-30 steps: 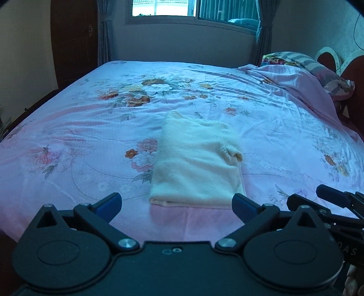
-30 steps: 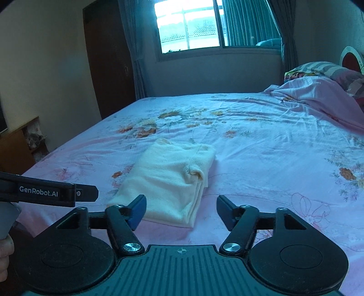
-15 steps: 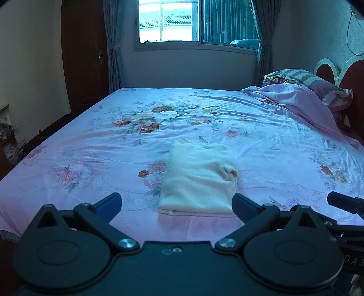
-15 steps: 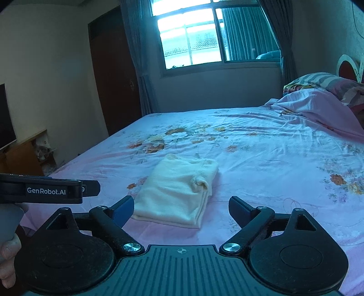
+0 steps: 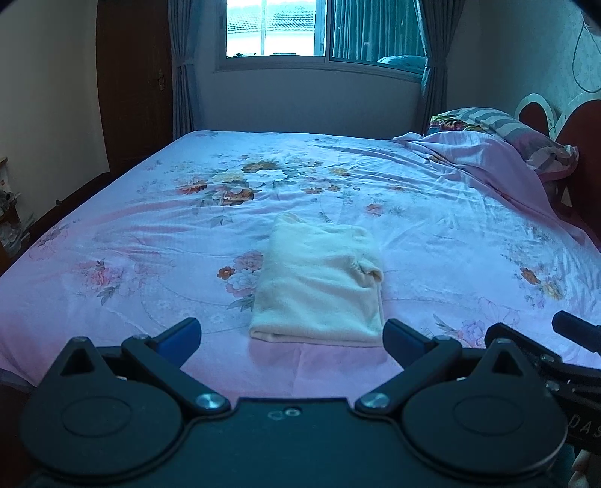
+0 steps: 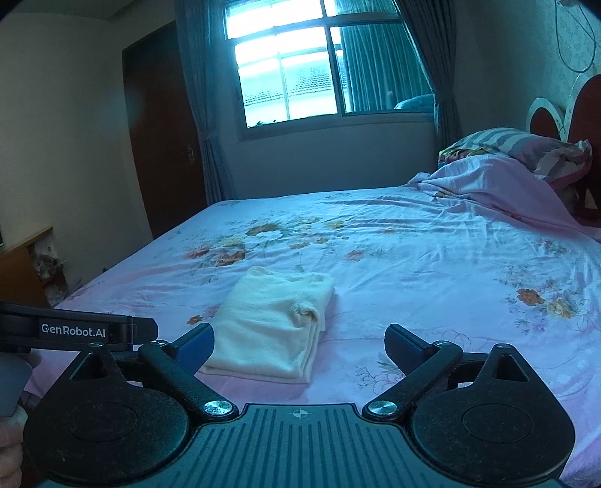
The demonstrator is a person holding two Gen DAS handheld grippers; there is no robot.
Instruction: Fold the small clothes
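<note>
Left claw (image 5: 291, 334): fingers spread wide, nothing between them, held off the bed. Blue pads (image 5: 179, 335) are visible on the inner faces. A folded cream garment (image 5: 319, 285) lies on the bed just ahead of this claw, centred between the two fingertips but beyond them, not touched. Its near folded edge faces the claw; a small bunched corner sits on its right side. The garment rests flat on a pink floral bedsheet (image 5: 150, 240).

Right claw (image 6: 298, 343): also spread apart, gripping nothing, clear of the fabric. From this claw the folded cream garment (image 6: 274, 323) sits ahead and to the left, near the left fingertip, with stacked layer edges showing along its right side. Whether that fingertip touches the cloth cannot be told. The bedsheet (image 6: 432, 262) runs on ahead and to the right.

The left claw's body, with its lettered bar, shows at the left edge of the right wrist view.

Far ahead of both claws: a window (image 5: 276, 28) with curtains. Ahead and to the right: a crumpled pink blanket (image 5: 484, 161) with a striped pillow (image 5: 503, 125) behind it, against a headboard (image 6: 544, 116).
</note>
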